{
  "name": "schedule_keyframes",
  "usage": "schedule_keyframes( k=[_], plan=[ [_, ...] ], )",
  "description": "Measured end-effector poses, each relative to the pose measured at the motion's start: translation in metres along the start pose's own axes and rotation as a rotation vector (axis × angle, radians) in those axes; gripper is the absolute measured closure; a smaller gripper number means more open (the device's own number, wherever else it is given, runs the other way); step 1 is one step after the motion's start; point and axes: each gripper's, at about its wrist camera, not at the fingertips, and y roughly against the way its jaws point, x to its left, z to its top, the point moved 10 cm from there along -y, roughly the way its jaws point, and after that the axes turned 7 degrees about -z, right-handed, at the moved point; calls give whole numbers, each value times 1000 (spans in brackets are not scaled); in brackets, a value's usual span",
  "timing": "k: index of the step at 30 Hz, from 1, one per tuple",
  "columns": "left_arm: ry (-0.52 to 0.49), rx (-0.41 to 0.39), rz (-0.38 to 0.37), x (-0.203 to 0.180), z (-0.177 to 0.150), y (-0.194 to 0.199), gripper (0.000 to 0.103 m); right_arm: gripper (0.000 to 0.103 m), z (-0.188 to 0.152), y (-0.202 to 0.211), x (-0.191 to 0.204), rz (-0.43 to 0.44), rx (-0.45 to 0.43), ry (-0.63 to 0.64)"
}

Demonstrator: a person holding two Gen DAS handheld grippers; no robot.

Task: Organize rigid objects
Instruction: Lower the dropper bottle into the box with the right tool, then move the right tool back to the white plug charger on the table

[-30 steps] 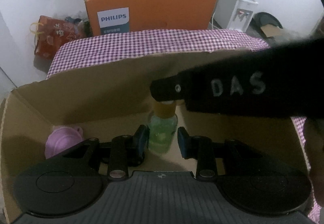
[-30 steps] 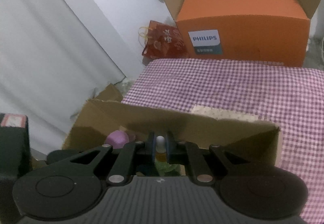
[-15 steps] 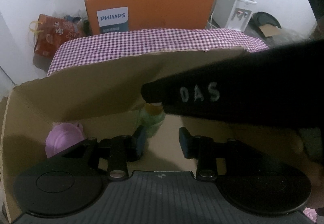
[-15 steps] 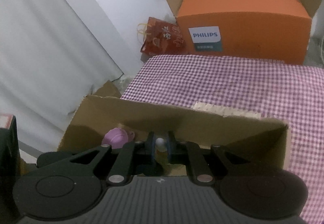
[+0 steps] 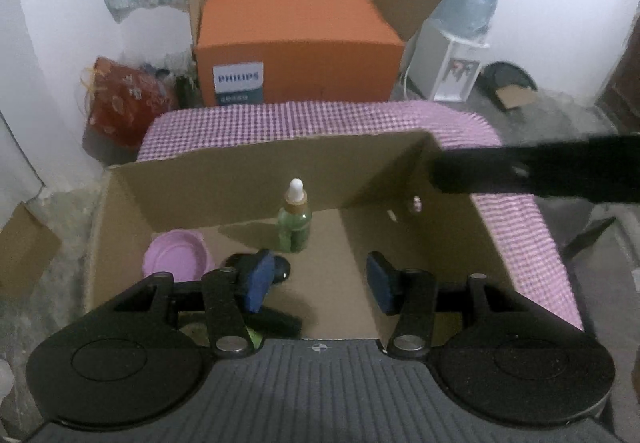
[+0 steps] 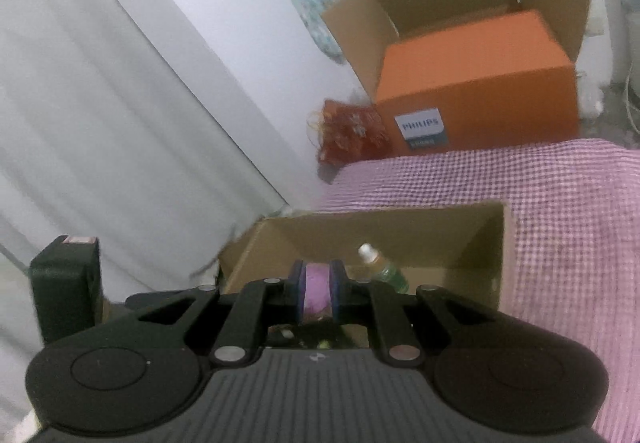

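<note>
Cardboard box (image 5: 224, 187) holds upright green glass dropper bottle (image 5: 295, 227).

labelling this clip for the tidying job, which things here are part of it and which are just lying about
Part of the job:
- cardboard box
- green dropper bottle, standing in the box
- pink bowl in the box
- left gripper, opening, nothing between its jaws

Just lying about:
- orange Philips box
- red bag
- water dispenser
- checked cloth
</note>
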Motion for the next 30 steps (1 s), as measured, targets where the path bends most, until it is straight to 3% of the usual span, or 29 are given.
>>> schedule_keyframes(
  k=[7, 15, 22, 30],
  plan=[
    [-33, -84, -14, -4, -49, 62, 49, 88, -77, 53, 21, 47, -8, -40],
    [-41, -83, -93, -17, -125, 63, 49, 88, -153, 22, 13, 55, 69, -184],
    [-53, -58, -71, -18, -167, 24, 50, 88, -179, -25, 0, 38, 144, -287],
    [-101, -65, -3, -13, -168, -1, 51, 88, -173, -51, 4, 19, 183, -268]
  ],
)
